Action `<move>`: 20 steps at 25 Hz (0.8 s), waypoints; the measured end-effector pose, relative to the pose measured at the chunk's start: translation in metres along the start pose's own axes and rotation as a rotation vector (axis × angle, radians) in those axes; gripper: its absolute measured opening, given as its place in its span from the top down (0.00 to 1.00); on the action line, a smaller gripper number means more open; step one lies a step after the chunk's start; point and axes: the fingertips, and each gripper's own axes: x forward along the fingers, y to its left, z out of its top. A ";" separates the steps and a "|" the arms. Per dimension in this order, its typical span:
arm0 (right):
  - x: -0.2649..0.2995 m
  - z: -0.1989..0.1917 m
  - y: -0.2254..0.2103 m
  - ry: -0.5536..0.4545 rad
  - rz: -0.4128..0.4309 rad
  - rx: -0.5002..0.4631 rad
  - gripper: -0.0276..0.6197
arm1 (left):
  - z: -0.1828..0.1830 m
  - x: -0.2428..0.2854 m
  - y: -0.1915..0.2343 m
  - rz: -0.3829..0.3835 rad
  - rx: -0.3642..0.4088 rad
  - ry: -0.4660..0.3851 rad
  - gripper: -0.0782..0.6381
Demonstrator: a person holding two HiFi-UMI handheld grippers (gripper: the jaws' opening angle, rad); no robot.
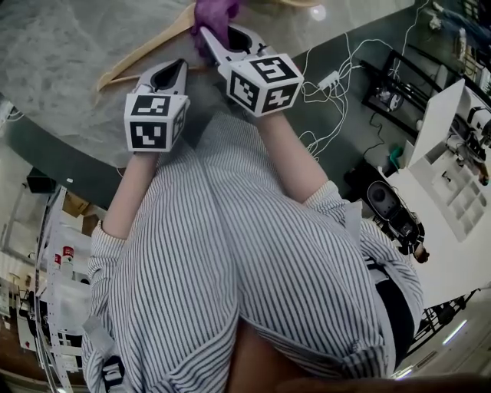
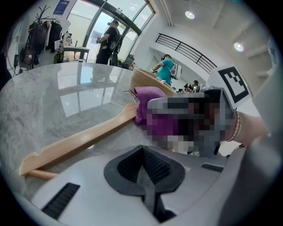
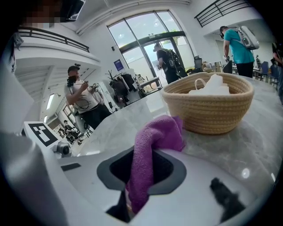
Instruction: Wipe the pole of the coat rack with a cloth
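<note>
At the far edge of the marble counter, toward 12 o'clock in the head view, the right gripper is clamped on a purple cloth. Its own view shows the cloth bunched between the jaws and spilling forward over them. The only coat-rack-like thing in sight is a wooden hanger lying flat on the counter, so I take that to be the piece to be wiped. From the cloth, one arm of the hanger runs off toward 8 o'clock. In the left gripper view the cloth sits against the hanger near its neck, and a rounder lower bar peeks out beneath the arm's far end. The left gripper has its jaws together with nothing between them. It sits close beside the hanger's arm, though I cannot tell whether it touches the wood. A woven basket stands on the counter at about 2 o'clock from the cloth in the right gripper view, near but not touching it.

My reading is that the cloth is secured and placed at the wood, with the wiping stroke at or near its start. The next move calls for drawing the cloth along the arm or bar toward 8 o'clock with steady pressure. Polished stone would probably let a light hanger slide, so the left gripper may need to pin it down.
</note>
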 end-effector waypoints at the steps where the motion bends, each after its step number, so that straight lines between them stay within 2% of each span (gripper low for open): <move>1: 0.002 -0.001 0.000 0.005 0.003 0.001 0.84 | 0.000 0.000 0.000 -0.001 0.001 0.000 0.88; 6: 0.007 -0.004 -0.001 0.019 0.000 -0.004 0.84 | 0.002 -0.002 0.007 0.010 -0.029 -0.024 0.88; 11: 0.007 -0.008 -0.001 0.031 -0.007 -0.014 0.84 | 0.011 -0.016 0.023 0.045 -0.073 -0.091 0.87; 17: 0.008 -0.013 0.003 0.040 -0.015 -0.028 0.84 | 0.013 -0.054 0.058 0.185 -0.043 -0.168 0.87; 20: 0.007 -0.012 0.004 0.040 -0.021 -0.030 0.84 | 0.006 -0.071 0.078 0.235 -0.078 -0.180 0.87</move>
